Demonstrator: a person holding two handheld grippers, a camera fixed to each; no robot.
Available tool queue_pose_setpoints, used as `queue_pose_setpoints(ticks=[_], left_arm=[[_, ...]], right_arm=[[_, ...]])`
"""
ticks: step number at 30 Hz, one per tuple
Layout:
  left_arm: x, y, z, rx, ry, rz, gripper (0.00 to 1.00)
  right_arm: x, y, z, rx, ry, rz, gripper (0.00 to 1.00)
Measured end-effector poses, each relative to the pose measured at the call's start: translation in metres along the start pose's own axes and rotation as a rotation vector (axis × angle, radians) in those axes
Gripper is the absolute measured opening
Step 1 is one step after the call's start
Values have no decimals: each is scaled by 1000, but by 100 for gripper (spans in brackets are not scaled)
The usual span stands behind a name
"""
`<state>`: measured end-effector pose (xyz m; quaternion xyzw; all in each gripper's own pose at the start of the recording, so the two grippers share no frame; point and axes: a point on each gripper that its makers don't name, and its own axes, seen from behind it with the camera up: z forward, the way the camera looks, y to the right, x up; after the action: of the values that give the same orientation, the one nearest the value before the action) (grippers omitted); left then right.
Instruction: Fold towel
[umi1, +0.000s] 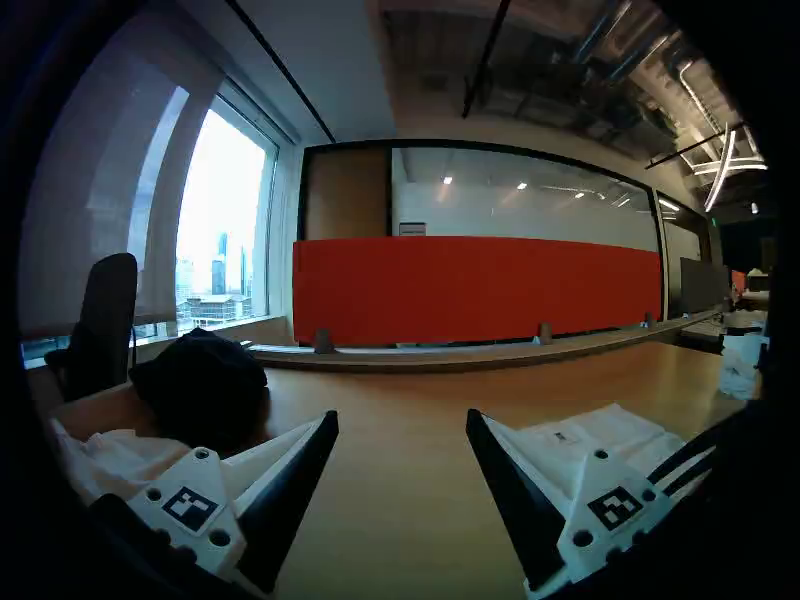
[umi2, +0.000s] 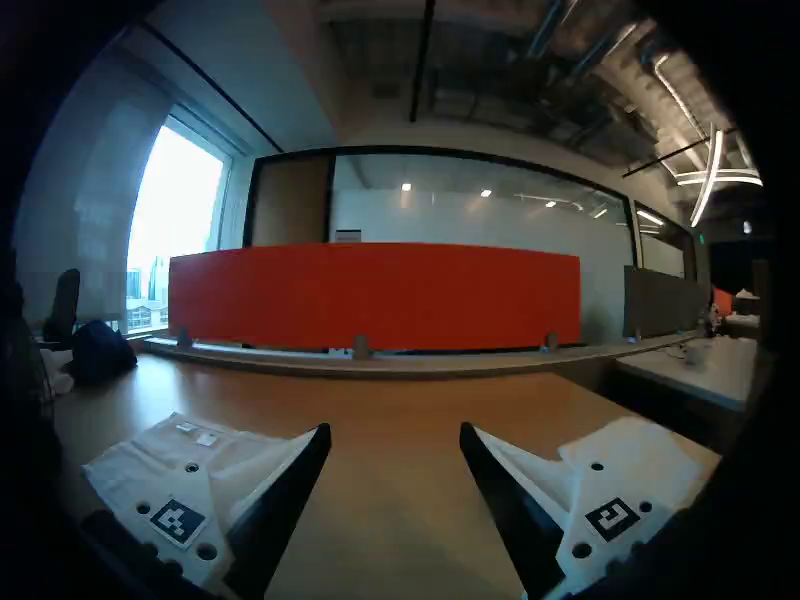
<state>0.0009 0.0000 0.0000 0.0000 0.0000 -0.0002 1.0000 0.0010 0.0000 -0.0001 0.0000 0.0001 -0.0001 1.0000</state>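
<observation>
The towel (umi1: 620, 425) lies right of the left gripper (umi1: 400, 414), left of the right gripper (umi2: 393, 428). Both jaws stand released, empty.

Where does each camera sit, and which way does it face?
Left gripper view: low over the wooden desk, facing the red divider; the left hand-held gripper, open, at bottom, white towel to its right.
Right gripper view: equally low, facing the same divider; the right hand-held gripper, open, towel to its left.
Shared: desk, divider, towel, dark bag.

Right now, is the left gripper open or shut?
Open: the left gripper has its jaws wide apart, with bare desk between them, holding nothing.
</observation>
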Motion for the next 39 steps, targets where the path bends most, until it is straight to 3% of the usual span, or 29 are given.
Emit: queue_pose_setpoints(ticks=[6, 19, 24, 30, 39], left_arm=[[35, 1, 0, -4, 6, -7, 95], [147, 3, -2, -15, 15, -5, 95], [181, 1, -3, -15, 22, -11, 95], [199, -5, -1, -6, 21, -27, 95], [202, -5, -2, -22, -6, -25, 95]], right_arm=[[35, 0, -2, -5, 1, -10, 100], [149, -7, -16, -9, 18, -22, 100], [180, -14, -19, -3, 16, -26, 100], [202, -23, -19, 8, 15, -33, 100], [211, -26, -15, 12, 6, -33, 100]])
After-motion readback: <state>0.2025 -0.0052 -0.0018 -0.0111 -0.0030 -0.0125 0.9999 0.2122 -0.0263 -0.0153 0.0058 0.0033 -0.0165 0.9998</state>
